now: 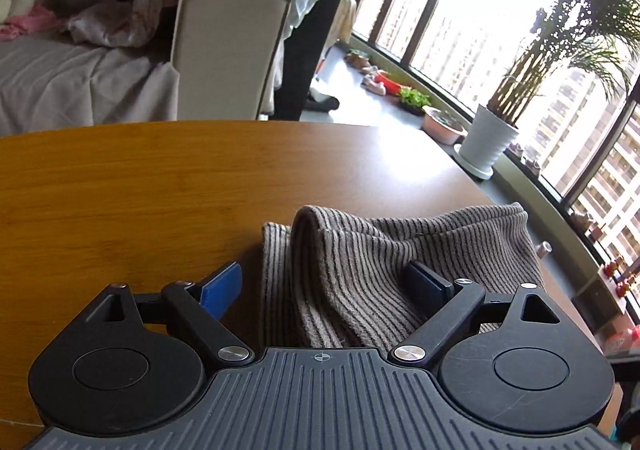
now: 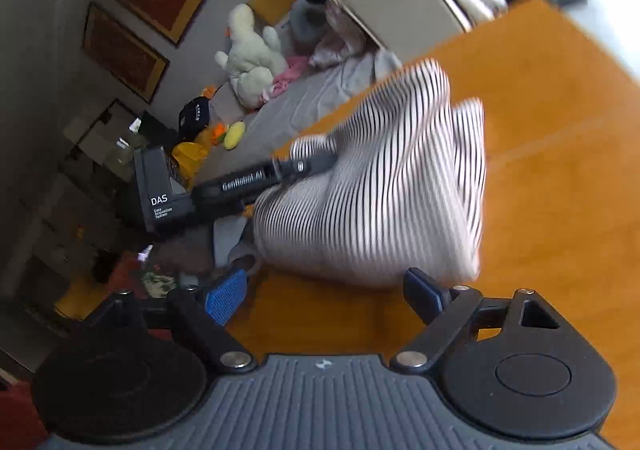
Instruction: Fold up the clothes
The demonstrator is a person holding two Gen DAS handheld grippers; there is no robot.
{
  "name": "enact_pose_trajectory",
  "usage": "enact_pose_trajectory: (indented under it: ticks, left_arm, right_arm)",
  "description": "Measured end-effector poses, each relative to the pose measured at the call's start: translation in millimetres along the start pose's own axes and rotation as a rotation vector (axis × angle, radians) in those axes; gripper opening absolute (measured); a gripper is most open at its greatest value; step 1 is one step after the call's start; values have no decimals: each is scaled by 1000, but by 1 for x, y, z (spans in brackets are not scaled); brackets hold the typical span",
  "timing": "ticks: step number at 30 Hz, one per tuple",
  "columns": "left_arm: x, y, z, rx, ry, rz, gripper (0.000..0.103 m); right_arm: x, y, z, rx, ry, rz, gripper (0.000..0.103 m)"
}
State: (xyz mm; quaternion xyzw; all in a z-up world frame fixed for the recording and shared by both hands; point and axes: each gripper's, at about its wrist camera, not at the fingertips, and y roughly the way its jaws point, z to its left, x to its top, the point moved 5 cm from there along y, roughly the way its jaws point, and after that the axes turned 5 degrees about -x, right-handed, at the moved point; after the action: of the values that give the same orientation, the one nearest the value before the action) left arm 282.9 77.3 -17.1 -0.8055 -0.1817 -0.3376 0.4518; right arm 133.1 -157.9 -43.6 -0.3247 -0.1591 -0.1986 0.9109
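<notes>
A striped grey-and-black knit garment [image 1: 384,250] lies bunched on the wooden table [image 1: 140,186]. My left gripper [image 1: 324,282] is open, its fingers straddling the near part of the garment; the right finger [image 1: 426,284] rests on the cloth. In the right wrist view the same garment [image 2: 384,186] lies crumpled and blurred on the table [image 2: 560,154]. My right gripper [image 2: 324,294] is open and empty, just short of the garment's near edge. The left gripper's body [image 2: 256,182] shows there, reaching onto the garment from the left.
A sofa [image 1: 80,82] piled with clothes and a beige armchair [image 1: 228,46] stand behind the table. Potted plants [image 1: 492,138] line the curved window sill at right. A plush toy [image 2: 252,54] sits on the sofa. The table edge runs close behind the garment.
</notes>
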Motion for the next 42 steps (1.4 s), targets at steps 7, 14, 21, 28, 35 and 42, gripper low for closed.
enact_pose_trajectory:
  ticks: [7,14,21,28,35,42]
  left_arm:
    - [-3,-9,2,18,-21,-6,93]
    - [3,-32,-2,21,41,-68,94]
    - [19,-26,-2,-67,20,-143,96]
    - [2,12,6,-118,-38,-41,96]
    - [-21,-1,-12,-155,-94,-24,96]
    - [-64,-11,-65,-224,-51,17,98]
  right_arm:
    - [4,47,-2,-42,146,-87,82]
    - [50,31,-16,-258,-53,-251,64]
    - [92,25,-20,-391,-158,-307,69]
    - [93,24,-27,-371,-181,-290,73]
    - [106,28,-25,-403,-296,-269,78]
    - [117,24,-22,-491,-360,-309,80]
